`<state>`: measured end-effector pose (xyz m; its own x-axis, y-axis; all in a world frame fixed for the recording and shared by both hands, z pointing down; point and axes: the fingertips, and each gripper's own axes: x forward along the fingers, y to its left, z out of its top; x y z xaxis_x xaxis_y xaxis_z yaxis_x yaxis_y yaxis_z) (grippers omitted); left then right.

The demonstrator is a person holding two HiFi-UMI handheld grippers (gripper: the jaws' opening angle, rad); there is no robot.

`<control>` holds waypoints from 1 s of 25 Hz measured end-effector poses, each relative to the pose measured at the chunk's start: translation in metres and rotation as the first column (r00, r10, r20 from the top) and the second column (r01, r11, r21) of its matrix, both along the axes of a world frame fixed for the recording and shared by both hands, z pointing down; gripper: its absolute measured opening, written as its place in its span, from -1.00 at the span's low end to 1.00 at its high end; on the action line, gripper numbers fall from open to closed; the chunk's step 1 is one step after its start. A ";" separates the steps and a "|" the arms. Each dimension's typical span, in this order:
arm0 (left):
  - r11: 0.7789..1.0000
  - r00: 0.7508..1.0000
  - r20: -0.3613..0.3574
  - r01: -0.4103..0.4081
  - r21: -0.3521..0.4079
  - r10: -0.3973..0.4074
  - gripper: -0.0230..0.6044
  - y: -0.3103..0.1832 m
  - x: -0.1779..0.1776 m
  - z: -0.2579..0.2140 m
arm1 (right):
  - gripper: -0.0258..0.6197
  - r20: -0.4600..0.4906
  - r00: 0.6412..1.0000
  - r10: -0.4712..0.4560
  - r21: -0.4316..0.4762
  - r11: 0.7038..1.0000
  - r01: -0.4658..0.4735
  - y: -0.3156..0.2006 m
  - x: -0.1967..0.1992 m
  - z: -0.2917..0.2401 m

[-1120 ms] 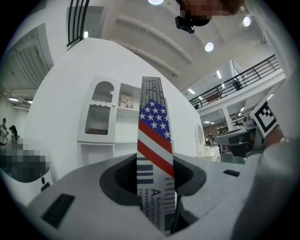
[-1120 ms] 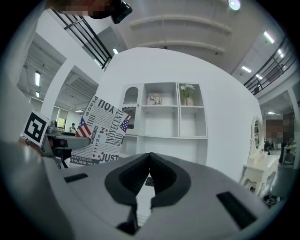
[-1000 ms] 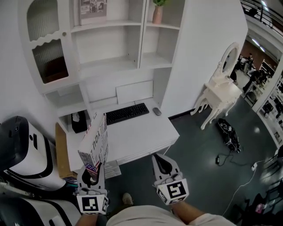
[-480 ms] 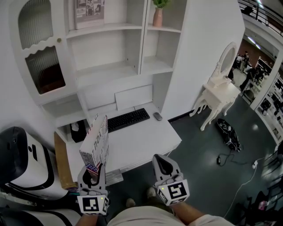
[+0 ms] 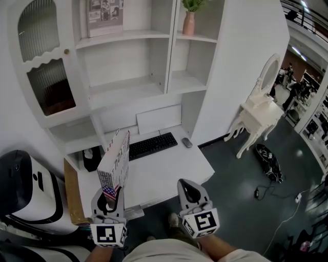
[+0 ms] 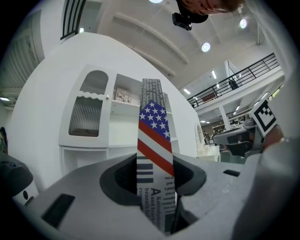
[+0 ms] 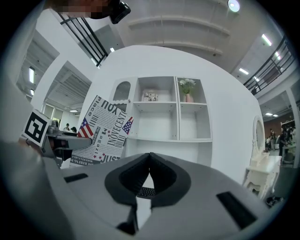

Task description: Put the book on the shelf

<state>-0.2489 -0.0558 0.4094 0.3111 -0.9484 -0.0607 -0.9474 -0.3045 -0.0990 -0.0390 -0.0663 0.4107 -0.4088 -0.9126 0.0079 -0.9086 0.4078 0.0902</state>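
Note:
The book is white with black print and a stars-and-stripes patch. It stands upright, clamped by its lower edge in my left gripper, above the desk's front left part. In the left gripper view its spine rises between the jaws toward the white shelf unit. In the right gripper view the book shows at the left, in front of the shelves. My right gripper hangs beside it over the desk's front edge, shut with nothing in it. The shelf unit has bare middle shelves.
A white desk carries a black keyboard, a mouse and a dark tissue box. The top shelves hold a framed picture and a pink vase. A white vanity table stands right, a white-and-black machine left.
The view has shifted so the shelf unit sits lower and nearer. The left gripper has lifted the book slightly forward toward the shelves; the right gripper has hardly moved.

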 end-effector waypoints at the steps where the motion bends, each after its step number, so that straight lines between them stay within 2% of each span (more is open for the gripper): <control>1: 1.000 1.000 0.005 0.003 0.001 -0.003 -0.44 -0.005 0.001 -0.001 | -0.91 0.001 1.000 -0.003 -0.001 1.000 0.003 -0.005 0.001 0.000; 17: 0.995 0.983 0.156 0.088 0.052 -0.095 -0.44 -0.088 0.024 -0.039 | -0.91 0.008 0.999 -0.047 -0.007 0.999 0.047 -0.083 0.043 -0.003; 25: 0.987 0.934 0.331 0.095 0.127 -0.132 -0.44 -0.124 0.039 -0.064 | -0.91 0.014 0.998 -0.062 -0.025 0.998 0.063 -0.107 0.056 0.003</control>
<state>-0.2103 -0.1794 0.3459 0.2214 -0.9724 -0.0739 -0.8802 -0.1667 -0.4444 0.0170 -0.1729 0.4142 -0.4652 -0.8849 0.0251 -0.8824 0.4658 0.0671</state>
